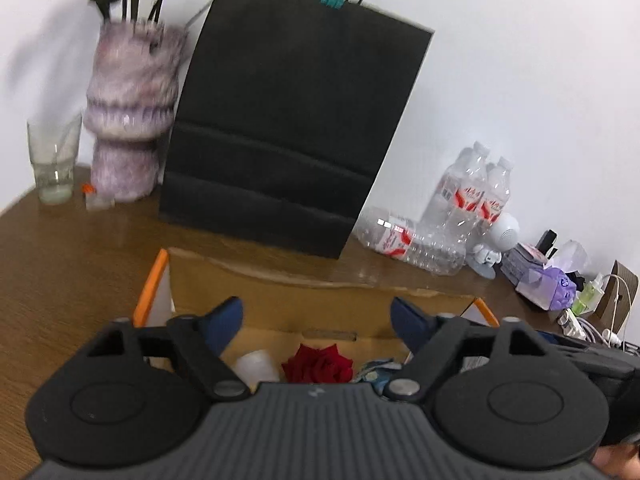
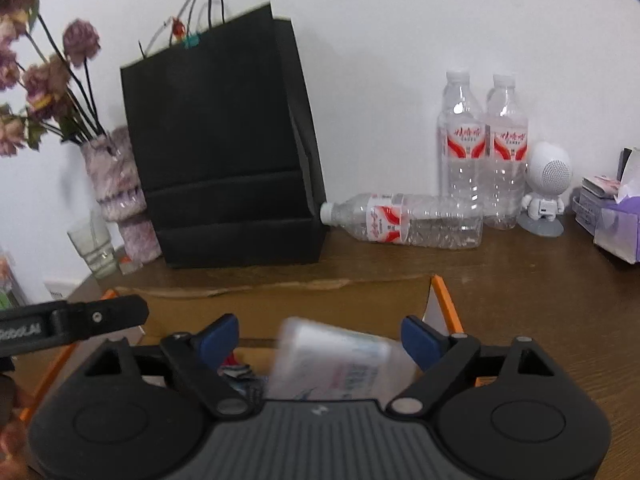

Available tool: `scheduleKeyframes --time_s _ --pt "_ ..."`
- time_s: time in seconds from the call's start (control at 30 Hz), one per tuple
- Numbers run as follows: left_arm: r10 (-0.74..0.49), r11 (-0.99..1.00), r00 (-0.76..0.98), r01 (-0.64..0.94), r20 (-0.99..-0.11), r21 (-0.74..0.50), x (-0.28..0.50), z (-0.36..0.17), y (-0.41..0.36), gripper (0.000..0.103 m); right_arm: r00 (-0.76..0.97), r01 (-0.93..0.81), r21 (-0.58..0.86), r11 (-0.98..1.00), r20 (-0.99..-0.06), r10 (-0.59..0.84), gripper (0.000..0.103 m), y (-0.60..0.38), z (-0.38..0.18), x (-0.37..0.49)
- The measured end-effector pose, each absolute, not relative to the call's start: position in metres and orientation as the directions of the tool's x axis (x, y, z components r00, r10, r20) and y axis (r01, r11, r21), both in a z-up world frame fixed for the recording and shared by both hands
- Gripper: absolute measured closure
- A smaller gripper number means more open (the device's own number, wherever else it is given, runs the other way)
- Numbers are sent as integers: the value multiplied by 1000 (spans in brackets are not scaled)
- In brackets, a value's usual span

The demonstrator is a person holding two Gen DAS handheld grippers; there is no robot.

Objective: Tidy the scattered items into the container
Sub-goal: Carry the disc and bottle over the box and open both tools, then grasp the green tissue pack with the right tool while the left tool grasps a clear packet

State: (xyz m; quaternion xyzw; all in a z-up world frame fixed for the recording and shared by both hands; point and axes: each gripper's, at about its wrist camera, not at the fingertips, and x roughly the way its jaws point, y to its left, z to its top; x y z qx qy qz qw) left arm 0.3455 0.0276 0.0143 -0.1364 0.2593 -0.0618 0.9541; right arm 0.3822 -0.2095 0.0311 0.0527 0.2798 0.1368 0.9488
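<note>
An open cardboard box (image 1: 320, 300) with orange-edged flaps sits on the wooden table; it also shows in the right wrist view (image 2: 280, 300). Inside lie a red rose (image 1: 318, 364), a white object (image 1: 258, 364) and a bluish item (image 1: 376, 370). My left gripper (image 1: 318, 320) is open and empty above the box. My right gripper (image 2: 320, 334) is open above the box; a blurred white packet with printed label (image 2: 340, 360) sits between its fingers without being clamped, apparently falling.
A black paper bag (image 1: 288, 120) stands behind the box. A purple vase with flowers (image 1: 128, 120) and a glass (image 1: 54, 160) are at left. Water bottles (image 2: 484, 152), one lying (image 2: 408, 220), a white robot speaker (image 2: 548, 188) and tissue boxes (image 2: 616, 224) are at right.
</note>
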Motion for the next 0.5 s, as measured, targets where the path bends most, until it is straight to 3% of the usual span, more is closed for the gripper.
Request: scheduleKeyframes --time_s 0.03,0.1,0.27,0.5 --pt "-186 960 866 59 -464 -274 340 19 26 14 810 -232 177 956 -509 291 13 -211 34 378" --pt "-174 967 885 69 -432 -247 327 28 24 0 819 -234 179 955 -493 293 12 -215 40 370" --pt "-157 977 916 88 -369 -196 290 47 21 0 840 -258 190 947 -440 317 11 -229 56 335" --pt "-141 985 936 101 -324 -137 221 50 30 0 874 -303 136 943 -355 332 0 -252 65 256"
